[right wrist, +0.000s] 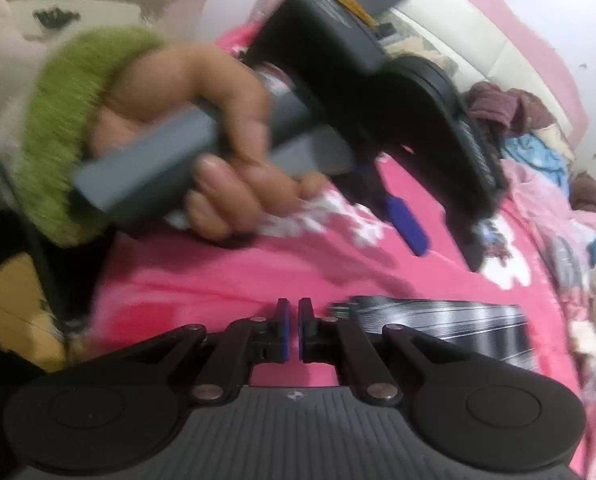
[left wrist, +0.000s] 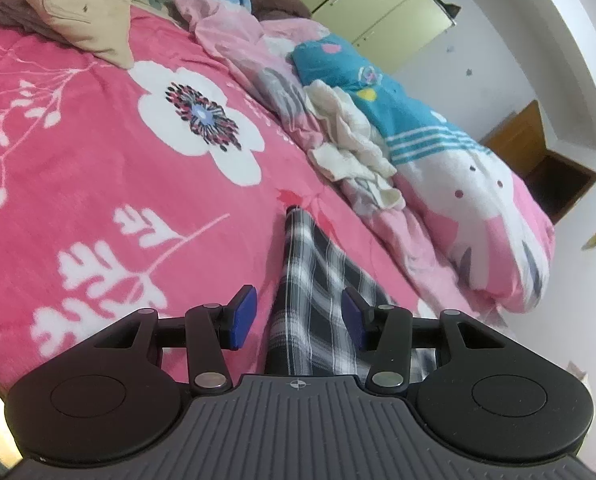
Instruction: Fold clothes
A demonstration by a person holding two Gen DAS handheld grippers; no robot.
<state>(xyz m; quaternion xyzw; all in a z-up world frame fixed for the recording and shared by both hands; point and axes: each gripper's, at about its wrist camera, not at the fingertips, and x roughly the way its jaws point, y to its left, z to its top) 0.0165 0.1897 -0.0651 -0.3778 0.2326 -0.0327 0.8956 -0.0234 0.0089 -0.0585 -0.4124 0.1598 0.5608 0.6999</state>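
Note:
A black-and-white plaid cloth (left wrist: 310,280) lies on the pink flowered blanket (left wrist: 98,168), tapering to a point away from me. My left gripper (left wrist: 298,318) is open above its wide end, with the blue pads (left wrist: 242,316) on either side and not touching it. In the right wrist view the plaid cloth (right wrist: 438,320) lies flat, just right of my right gripper (right wrist: 294,332). That gripper is shut, with only a sliver of pink showing between the pads. A hand (right wrist: 202,128) in a green sleeve holds the left gripper (right wrist: 442,244) above the blanket (right wrist: 218,280).
A heap of bedding and clothes (left wrist: 418,152) runs along the right side of the bed: pink quilt, blue-and-white blanket, cream garment. A beige pillow (left wrist: 78,8) lies at the far left. A white headboard (right wrist: 458,36) and more crumpled clothes (right wrist: 506,108) are beyond.

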